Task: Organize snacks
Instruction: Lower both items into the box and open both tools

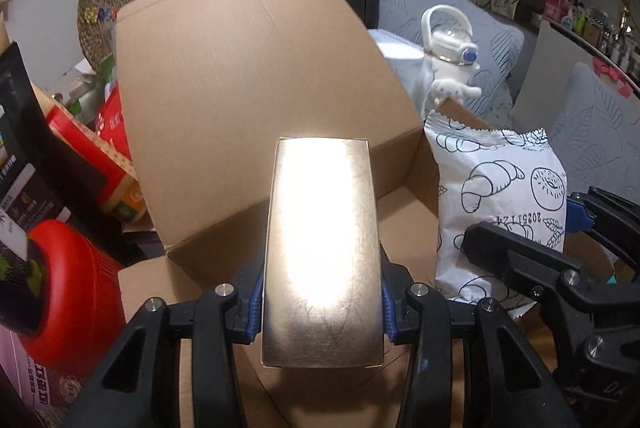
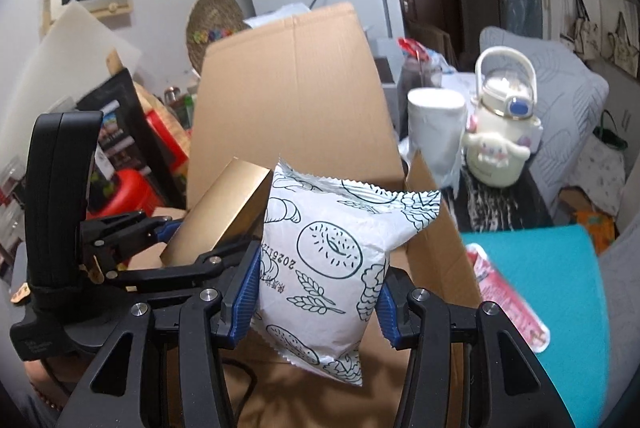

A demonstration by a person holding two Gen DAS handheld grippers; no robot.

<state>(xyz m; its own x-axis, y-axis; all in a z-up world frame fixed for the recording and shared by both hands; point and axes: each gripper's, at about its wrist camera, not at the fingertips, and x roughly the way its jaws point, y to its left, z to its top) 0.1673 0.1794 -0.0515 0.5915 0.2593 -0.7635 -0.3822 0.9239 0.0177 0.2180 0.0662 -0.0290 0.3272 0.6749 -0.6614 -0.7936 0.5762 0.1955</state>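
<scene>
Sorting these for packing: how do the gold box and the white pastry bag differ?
The gold box is rigid, plain and shiny, glaring under the light; the pastry bag is soft, puffy and white, printed with croissants and doughnuts. The box has straight edges; the bag has crimped, zigzag seals. The left claw grips the box; the right claw grips the bag. Both are held over the open carton.
</scene>
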